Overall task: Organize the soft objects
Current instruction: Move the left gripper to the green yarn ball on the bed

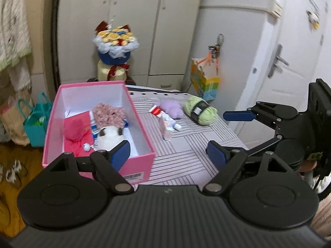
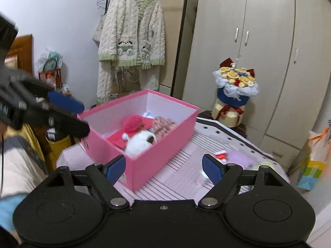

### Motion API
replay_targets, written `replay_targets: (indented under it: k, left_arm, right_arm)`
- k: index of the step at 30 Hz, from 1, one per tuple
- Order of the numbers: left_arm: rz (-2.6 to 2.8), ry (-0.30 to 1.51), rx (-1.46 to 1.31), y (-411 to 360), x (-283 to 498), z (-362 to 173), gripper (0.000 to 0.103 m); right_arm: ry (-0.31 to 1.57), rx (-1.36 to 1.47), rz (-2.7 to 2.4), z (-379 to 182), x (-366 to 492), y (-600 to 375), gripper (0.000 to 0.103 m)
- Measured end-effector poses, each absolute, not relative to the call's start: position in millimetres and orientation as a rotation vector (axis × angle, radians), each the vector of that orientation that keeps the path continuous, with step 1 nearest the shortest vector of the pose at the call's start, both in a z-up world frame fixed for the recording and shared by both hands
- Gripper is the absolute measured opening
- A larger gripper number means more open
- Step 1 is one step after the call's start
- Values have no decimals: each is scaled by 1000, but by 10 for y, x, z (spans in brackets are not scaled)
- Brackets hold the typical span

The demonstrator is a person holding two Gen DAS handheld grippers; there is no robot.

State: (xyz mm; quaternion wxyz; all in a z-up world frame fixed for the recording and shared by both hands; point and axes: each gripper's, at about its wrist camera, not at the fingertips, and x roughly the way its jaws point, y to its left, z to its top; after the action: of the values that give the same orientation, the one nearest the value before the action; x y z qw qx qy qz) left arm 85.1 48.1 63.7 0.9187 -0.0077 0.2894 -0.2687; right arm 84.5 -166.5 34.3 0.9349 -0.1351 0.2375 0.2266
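A pink box (image 1: pixel 142 124) (image 2: pixel 165 136) stands on the striped table and holds a red knit item (image 1: pixel 73 129) (image 2: pixel 132 124), a pink floral cloth (image 1: pixel 108 114) and a white plush (image 1: pixel 110 137) (image 2: pixel 139 140). A purple soft item (image 1: pixel 171 108) (image 2: pixel 238 158), a tube toy (image 1: pixel 167 121) and a green yarn ball (image 1: pixel 199 110) lie on the table right of the box. My left gripper (image 1: pixel 168 155) is open and empty above the table's near side. My right gripper (image 2: pixel 164 169) is open and empty by the box's near corner; it also shows in the left wrist view (image 1: pixel 224 133).
A flower bouquet (image 1: pixel 114 41) (image 2: pixel 235 84) stands behind the table before white wardrobes. A colourful paper bag (image 1: pixel 204 82) hangs at the right near a door. A fleece robe (image 2: pixel 132 35) hangs at the left. Teal bags (image 1: pixel 37 122) sit on the floor.
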Motion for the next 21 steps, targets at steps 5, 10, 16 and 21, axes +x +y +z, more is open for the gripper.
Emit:
replay_targets:
  k: [5,10,16,21]
  left_arm:
    - [-607,586,45,173,768,624,85]
    - [-660,611,111,-209,818,527,85]
    - [-730,638,55,-558,1010,368,92]
    - [-758,648,17,-857,1221,207,93]
  right_arm:
    - [482,-243,410,280,647,-1998,87]
    - [473,-220,361,238,572,-2314,88]
    - [461,-136,329,91,651,-2675,91]
    - [421,-46,323,-166,783,-2961,91]
